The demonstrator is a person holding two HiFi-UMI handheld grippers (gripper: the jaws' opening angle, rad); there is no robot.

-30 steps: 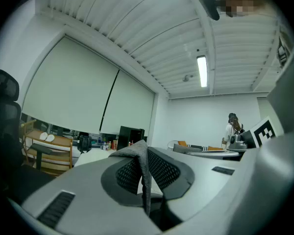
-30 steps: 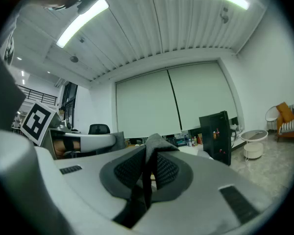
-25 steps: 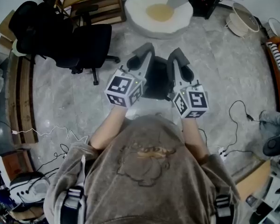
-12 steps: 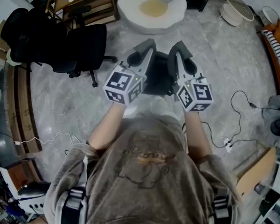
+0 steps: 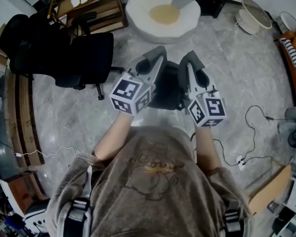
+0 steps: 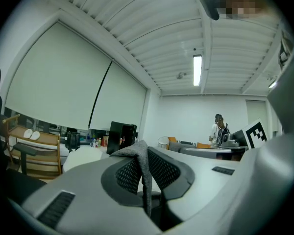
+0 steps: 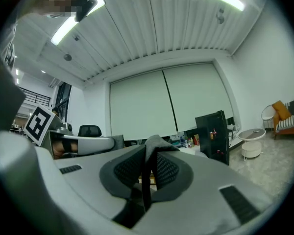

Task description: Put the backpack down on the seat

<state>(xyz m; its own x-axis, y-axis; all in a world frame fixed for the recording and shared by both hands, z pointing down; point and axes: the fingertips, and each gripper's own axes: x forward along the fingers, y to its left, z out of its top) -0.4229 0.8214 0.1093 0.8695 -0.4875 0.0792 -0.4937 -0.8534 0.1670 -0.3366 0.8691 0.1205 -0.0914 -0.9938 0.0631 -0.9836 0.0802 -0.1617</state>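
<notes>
Looks like the carrying step, with the set-down not yet done. Grips a fold of grey strap [image 6: 143, 165] in the left claw [image 5: 150, 58], pads pressed shut on it; pinches a second grey strap [image 7: 150, 146] in the right claw [image 5: 191, 63] the same way. Holds the dark backpack [image 5: 165, 85] hanging between the two, in front of the chest and above the marble floor [image 5: 237, 68], touching no seat. Leaves two candidates ahead: a black office chair [image 5: 89, 51] off to the left and a white round seat [image 5: 163, 14] with a yellowish centre straight on, both well apart from the bag; cannot tell which is meant.

Calls next, most likely, for carrying on to the seat with both grips kept firm, lowering until the base rests squarely on the seat surface, and only then letting go; worth minding the chair's wheeled base, apt to roll if nudged.

Shows no readable brand or label anywhere: only black-and-white square markers on the cubes [image 5: 130, 93], and a faint print on the sweatshirt [image 5: 158, 169], too blurred to read
</notes>
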